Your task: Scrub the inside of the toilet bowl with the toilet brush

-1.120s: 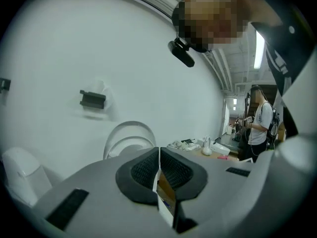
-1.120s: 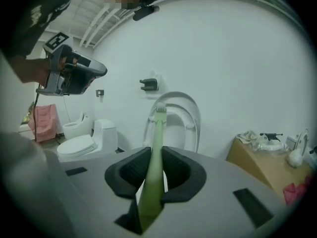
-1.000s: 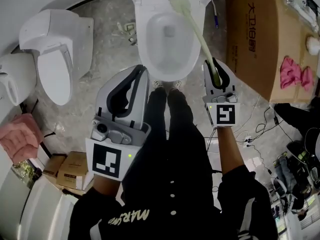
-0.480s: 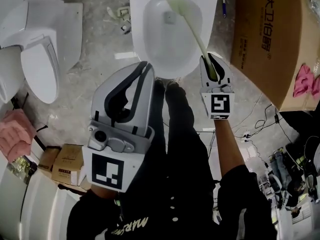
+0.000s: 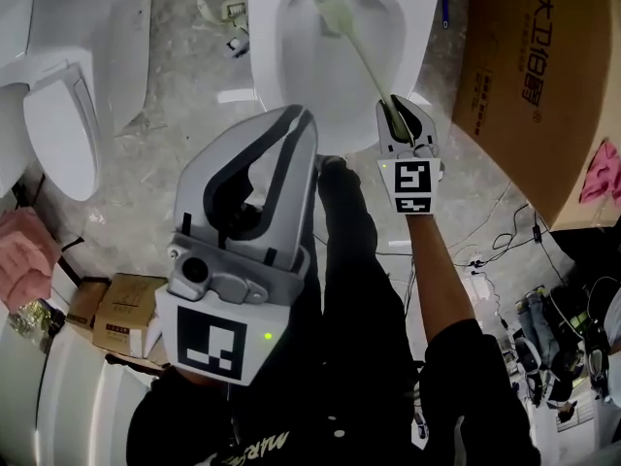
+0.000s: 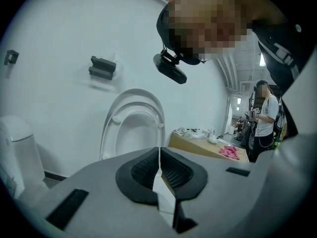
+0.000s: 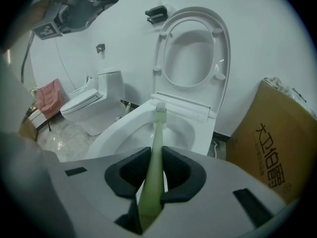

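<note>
The white toilet bowl (image 5: pixel 291 76) stands open at the top of the head view, its lid (image 7: pixel 193 53) raised against the wall. A pale green toilet brush (image 5: pixel 361 54) slants into the bowl, and its bristle head (image 7: pixel 159 108) lies at the back inner wall just under the rim. My right gripper (image 5: pixel 400 105) is over the bowl's front right rim, shut on the brush handle (image 7: pixel 152 157). My left gripper (image 5: pixel 296 124) is held high, close to the head camera, left of the bowl. Its jaws are shut with nothing between them (image 6: pixel 159 153).
A large cardboard box (image 5: pixel 543 85) stands right of the toilet, with a pink cloth (image 5: pixel 604 173) on it. A second toilet (image 5: pixel 68 85) with its lid down is at the left. Small boxes (image 5: pixel 121 314) and cables (image 5: pixel 485 250) lie on the floor. A person (image 6: pixel 267 118) stands in the background.
My left gripper has risen nearer the head camera and fills more of the view. My right gripper has moved in toward the bowl's front rim, and the brush head sits lower inside the back.
</note>
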A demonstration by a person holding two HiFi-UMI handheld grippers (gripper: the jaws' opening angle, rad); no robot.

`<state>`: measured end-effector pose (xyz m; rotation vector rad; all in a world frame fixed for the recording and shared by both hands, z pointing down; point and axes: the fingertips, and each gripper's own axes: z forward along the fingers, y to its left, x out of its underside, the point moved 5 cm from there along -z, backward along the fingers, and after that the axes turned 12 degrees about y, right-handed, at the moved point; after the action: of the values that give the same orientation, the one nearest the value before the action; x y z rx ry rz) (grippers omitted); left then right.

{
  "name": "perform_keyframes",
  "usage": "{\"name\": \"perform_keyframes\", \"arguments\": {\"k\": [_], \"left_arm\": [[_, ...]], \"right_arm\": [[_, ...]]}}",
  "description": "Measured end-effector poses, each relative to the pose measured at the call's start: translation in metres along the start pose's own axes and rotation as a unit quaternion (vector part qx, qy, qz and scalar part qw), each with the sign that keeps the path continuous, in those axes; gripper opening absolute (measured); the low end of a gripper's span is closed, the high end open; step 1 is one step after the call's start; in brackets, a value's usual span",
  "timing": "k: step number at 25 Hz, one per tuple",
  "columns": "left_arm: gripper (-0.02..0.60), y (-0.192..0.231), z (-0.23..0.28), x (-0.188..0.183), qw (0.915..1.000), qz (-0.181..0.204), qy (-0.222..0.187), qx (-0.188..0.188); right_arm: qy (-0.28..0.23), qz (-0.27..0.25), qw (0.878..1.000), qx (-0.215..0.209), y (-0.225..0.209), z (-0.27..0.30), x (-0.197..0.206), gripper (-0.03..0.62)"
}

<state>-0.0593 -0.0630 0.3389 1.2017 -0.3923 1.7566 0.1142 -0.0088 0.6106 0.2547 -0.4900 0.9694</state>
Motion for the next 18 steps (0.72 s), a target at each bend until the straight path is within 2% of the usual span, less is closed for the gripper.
{"name": "perform_keyframes", "arguments": {"k": [7, 14, 18], "left_arm": [[0.034, 0.006, 0.004, 0.017, 1.0000, -0.008, 0.004, -0.003], [0.034, 0.012, 0.006, 0.031, 0.9999, -0.013, 0.010, -0.004], [0.034, 0.015, 0.006, 0.037, 0.9998, -0.019, 0.010, -0.004]], "right_arm": [[0.055, -0.011, 0.998, -0.018, 0.011, 0.041, 0.002, 0.086], [0.098, -0.013, 0.995, -0.019, 0.013, 0.070, 0.006, 0.086], [0.108, -0.014, 0.994, -0.019, 0.014, 0.083, 0.004, 0.086]]}}
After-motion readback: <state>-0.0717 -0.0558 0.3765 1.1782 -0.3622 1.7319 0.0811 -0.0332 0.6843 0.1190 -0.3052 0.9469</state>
